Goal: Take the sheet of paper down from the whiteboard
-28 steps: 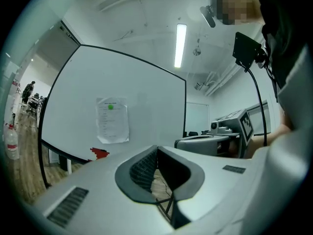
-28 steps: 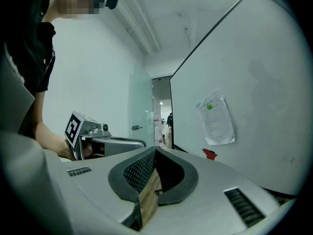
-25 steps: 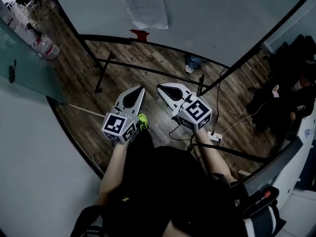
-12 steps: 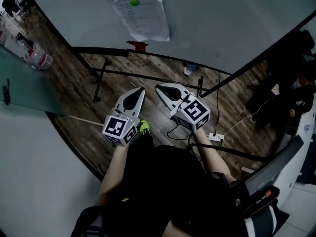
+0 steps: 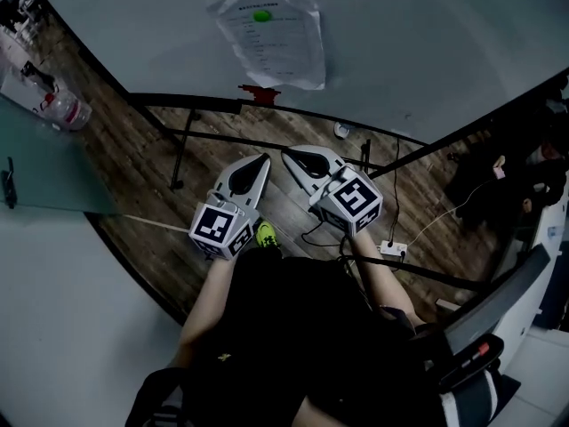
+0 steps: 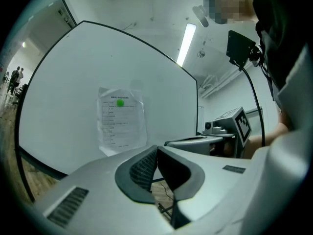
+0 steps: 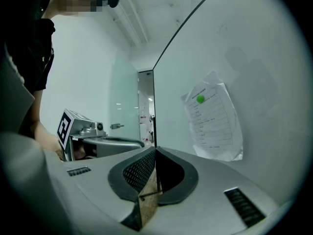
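Note:
A printed sheet of paper point(image 5: 274, 43) hangs on the whiteboard point(image 5: 427, 43), pinned near its top by a green magnet point(image 5: 261, 15). It also shows as the paper point(image 6: 122, 119) in the left gripper view and as the paper point(image 7: 213, 121) in the right gripper view. My left gripper point(image 5: 265, 158) and right gripper point(image 5: 286, 156) are held side by side, level, short of the board and below the sheet. Both are shut with nothing between the jaws. The left gripper point(image 6: 157, 148) has its tips together, and so does the right gripper point(image 7: 155, 151).
A small red object point(image 5: 258, 92) sits on the board's bottom rail. The board's black stand legs point(image 5: 187, 132) cross the wooden floor below. A power strip point(image 5: 391, 248) with cables lies to the right. A glass wall point(image 5: 44, 167) and a water bottle point(image 5: 62, 109) are at the left.
Both grippers have moved forward toward the whiteboard, and the sheet now looks closer and lower in the head view. Both stay shut and empty.

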`<state>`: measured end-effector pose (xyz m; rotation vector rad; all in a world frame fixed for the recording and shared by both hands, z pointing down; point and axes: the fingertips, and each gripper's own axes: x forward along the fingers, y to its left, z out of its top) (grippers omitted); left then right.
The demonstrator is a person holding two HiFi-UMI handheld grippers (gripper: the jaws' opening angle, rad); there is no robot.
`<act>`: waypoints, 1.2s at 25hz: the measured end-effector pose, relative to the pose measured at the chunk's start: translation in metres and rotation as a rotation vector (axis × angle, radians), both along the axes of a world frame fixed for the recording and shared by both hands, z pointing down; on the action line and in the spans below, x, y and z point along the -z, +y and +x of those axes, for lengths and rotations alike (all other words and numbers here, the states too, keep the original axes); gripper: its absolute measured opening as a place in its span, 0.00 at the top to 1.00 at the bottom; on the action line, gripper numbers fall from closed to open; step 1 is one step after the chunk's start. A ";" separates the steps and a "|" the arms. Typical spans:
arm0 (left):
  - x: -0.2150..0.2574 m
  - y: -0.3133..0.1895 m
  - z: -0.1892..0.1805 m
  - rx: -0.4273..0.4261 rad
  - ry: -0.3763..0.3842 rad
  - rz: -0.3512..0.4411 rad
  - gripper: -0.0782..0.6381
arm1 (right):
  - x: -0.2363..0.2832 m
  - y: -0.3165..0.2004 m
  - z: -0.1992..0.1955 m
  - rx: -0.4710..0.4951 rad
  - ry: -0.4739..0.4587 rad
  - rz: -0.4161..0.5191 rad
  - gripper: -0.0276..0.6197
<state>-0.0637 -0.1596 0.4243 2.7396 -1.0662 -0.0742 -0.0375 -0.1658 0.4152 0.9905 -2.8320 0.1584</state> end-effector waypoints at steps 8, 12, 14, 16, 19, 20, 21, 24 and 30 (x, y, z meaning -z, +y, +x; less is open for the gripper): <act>0.003 -0.037 -0.012 -0.035 0.002 0.020 0.85 | 0.005 -0.033 -0.013 -0.036 0.007 0.023 0.95; 0.007 -0.047 -0.013 -0.050 0.005 0.030 0.85 | 0.005 -0.044 -0.017 -0.049 0.017 0.031 0.94; 0.013 -0.052 -0.014 -0.056 -0.002 0.045 0.85 | 0.009 -0.049 -0.019 -0.054 0.023 0.042 0.94; 0.019 -0.058 -0.014 -0.061 -0.008 0.064 0.85 | 0.013 -0.054 -0.020 -0.060 0.031 0.058 0.94; 0.026 -0.065 -0.015 -0.064 -0.007 0.083 0.85 | 0.022 -0.060 -0.020 -0.072 0.037 0.081 0.93; 0.028 -0.067 -0.015 -0.063 -0.007 0.087 0.85 | 0.024 -0.062 -0.020 -0.076 0.038 0.087 0.93; 0.029 -0.069 -0.015 -0.063 -0.008 0.091 0.85 | 0.027 -0.064 -0.020 -0.078 0.038 0.093 0.93; 0.033 -0.075 -0.016 -0.062 -0.016 0.102 0.85 | 0.032 -0.070 -0.019 -0.080 0.040 0.104 0.93; 0.048 -0.095 -0.015 -0.044 -0.060 0.149 0.85 | 0.044 -0.089 -0.012 -0.100 0.033 0.127 0.92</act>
